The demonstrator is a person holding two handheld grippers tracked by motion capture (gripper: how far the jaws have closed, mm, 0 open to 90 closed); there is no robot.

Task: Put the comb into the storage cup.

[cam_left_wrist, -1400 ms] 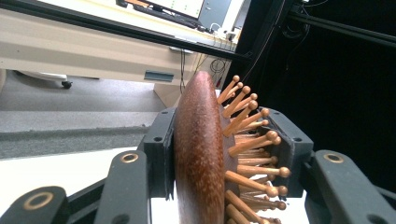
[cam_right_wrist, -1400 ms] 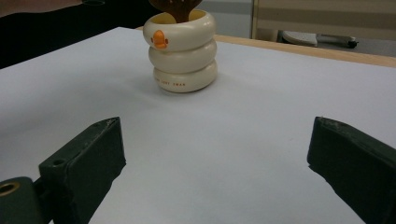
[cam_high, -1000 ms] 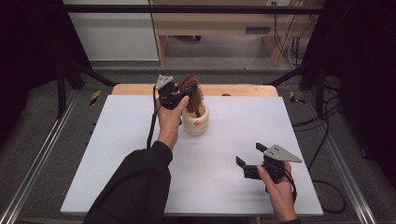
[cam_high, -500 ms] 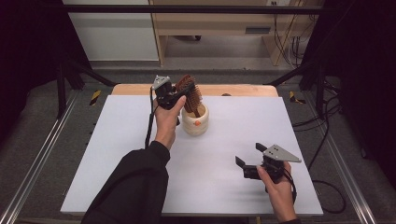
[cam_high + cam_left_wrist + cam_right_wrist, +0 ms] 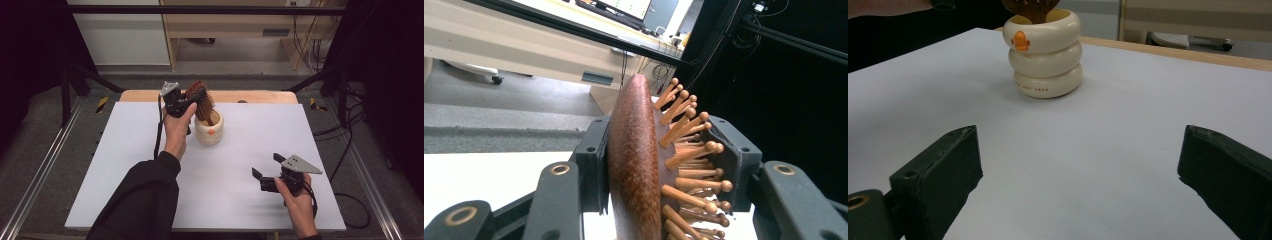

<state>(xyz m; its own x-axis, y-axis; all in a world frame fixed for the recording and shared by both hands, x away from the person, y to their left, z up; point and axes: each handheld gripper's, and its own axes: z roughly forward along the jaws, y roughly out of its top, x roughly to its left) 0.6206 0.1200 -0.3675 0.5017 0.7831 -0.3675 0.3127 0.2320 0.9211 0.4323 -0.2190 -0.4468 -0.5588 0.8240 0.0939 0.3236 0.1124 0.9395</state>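
Table [image 5: 125, 165]: white top, wooden strip along the far edge, bare apart from one holder.

Left gripper [image 5: 184, 100]: held up over the far middle of the table, jaws pinching the head of the brush [image 5: 201, 101]. In the left gripper view one pad lies flat on the smooth wooden back of the brush [image 5: 634, 165]; the other bears on the peg tips.

Right gripper [image 5: 268, 173]: low at the near right, well apart from the rest, jaws spread, nothing between them.

Holder [image 5: 209, 129]: cream, ringed, orange beak mark on its side, standing upright just beside the left hand. Brush handle runs down into its mouth; how deep it sits is hidden.

Risks, as I judge them:
- Grip on the peg side is uneven, pegs can flex, so the brush may twist or slip out.
- Holder is light-looking and unbraced. A sideways pull on the handle could tip or drag it.
- Right gripper is too far off to steady it.
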